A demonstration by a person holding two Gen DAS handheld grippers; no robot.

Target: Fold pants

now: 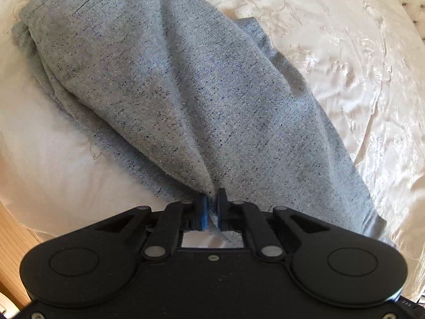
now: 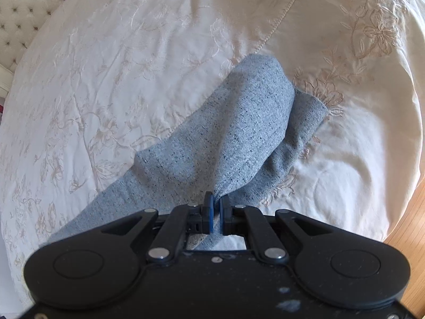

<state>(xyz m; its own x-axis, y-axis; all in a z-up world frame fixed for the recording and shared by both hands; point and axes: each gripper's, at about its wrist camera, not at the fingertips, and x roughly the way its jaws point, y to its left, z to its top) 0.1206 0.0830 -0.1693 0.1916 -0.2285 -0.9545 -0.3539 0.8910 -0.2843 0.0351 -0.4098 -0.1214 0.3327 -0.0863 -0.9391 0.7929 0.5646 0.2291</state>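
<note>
Across a wide bed spread with a cream, floral-embroidered satin cover (image 2: 106,101), a pair of speckled blue-grey woven pants (image 1: 170,85) lies partly gathered, one layer already doubled over another. From the left wrist view the cloth fans outward from the tongs toward a stitched band and seam at the far upper left, which looks like the waist end. From the right wrist view a narrower, rounded leg section (image 2: 239,133) rises in a soft hump over a second layer beneath it.

Both pairs of tongs point steeply down at the bed. The left tongs (image 1: 211,199) are clamped narrow on a pinched ridge of the cloth, their blue pads (image 1: 203,212) pressing a pleat between them. The right tongs (image 2: 216,204) are likewise nearly closed, gripping a tuck of the leg fabric.

Judging by this, the step in hand is lifting a grasped edge to carry it over for a fold. The next move seems to call for both hands rising together and travelling evenly, keeping the cloth taut so the layers land square.

A tufted, buttoned cream headboard (image 2: 24,8) stands at the bed's far edge, and pale wooden flooring (image 2: 406,212) shows beside the bed. Nothing lies on the cover in the way; only the slippery, wrinkled satin may let the lower layer slide.
</note>
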